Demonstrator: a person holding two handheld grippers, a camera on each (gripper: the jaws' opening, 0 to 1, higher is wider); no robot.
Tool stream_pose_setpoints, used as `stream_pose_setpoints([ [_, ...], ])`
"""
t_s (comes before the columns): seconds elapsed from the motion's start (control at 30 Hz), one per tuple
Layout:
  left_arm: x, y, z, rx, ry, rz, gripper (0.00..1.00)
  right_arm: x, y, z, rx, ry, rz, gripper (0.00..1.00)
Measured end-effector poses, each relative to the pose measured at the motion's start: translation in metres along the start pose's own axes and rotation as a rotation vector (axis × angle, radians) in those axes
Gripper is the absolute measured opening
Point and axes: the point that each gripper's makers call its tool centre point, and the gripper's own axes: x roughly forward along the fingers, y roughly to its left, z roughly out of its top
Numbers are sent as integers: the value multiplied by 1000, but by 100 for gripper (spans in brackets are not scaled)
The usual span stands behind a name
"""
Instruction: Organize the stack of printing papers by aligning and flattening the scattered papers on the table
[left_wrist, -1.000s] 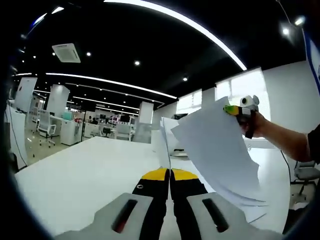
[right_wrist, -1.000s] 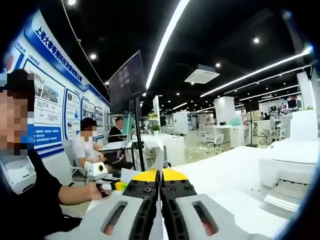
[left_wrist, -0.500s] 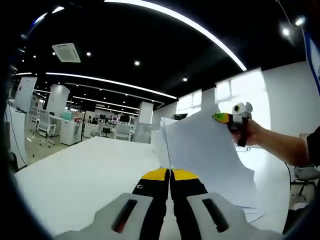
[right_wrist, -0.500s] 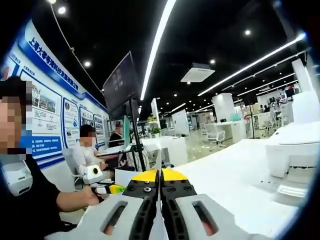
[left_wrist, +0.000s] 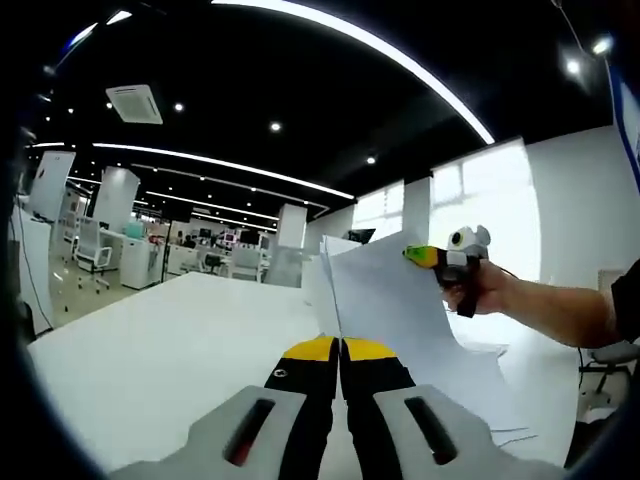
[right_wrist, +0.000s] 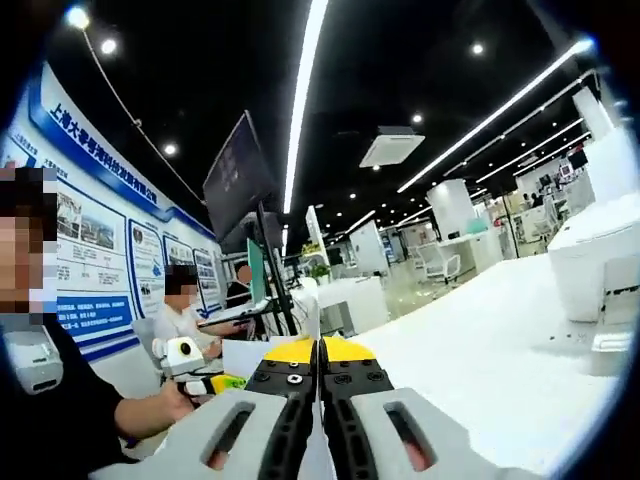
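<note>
Above the white table (left_wrist: 150, 340), both grippers' fingers (left_wrist: 340, 352) (right_wrist: 318, 352) clamp one upright paper stack (left_wrist: 385, 300).

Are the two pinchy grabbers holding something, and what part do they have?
Both hold the white papers upright on the table. The left gripper pinches one side edge; the right gripper pinches the opposite upper corner.

My left gripper view looks forward along its own jaws, low over the white table (left_wrist: 150, 350), down the length of the open office, with my right gripper (left_wrist: 418, 256) coming in from the right, near the lens. My right gripper view faces roughly the opposite way, over the same table (right_wrist: 470, 340) toward the blue wall boards (right_wrist: 75, 240), catching my left gripper (right_wrist: 222, 382) at lower left. Both views share that table, and probably the same sheets, though the fisheye blurs them.
</note>
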Motion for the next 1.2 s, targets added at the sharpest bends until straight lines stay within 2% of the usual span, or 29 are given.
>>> stream_pose_setpoints([
  [0.27, 0, -2, 2, -5, -12, -15, 7, 13, 8, -13, 14, -23, 35, 0],
  [0.47, -1, -5, 5, -34, -34, -40, 9, 18, 3, -20, 22, -29, 47, 0],
  [0.63, 0, -12, 5, -48, -29, -78, 13, 21, 1, -25, 21, -28, 51, 0],
  [0.77, 1, -16, 5, -48, -29, -95, 18, 22, -2, -26, 17, -32, 49, 0],
  [1.2, 4, -26, 3, -55, -13, -150, 22, 24, -13, -31, 5, -30, 17, 0],
])
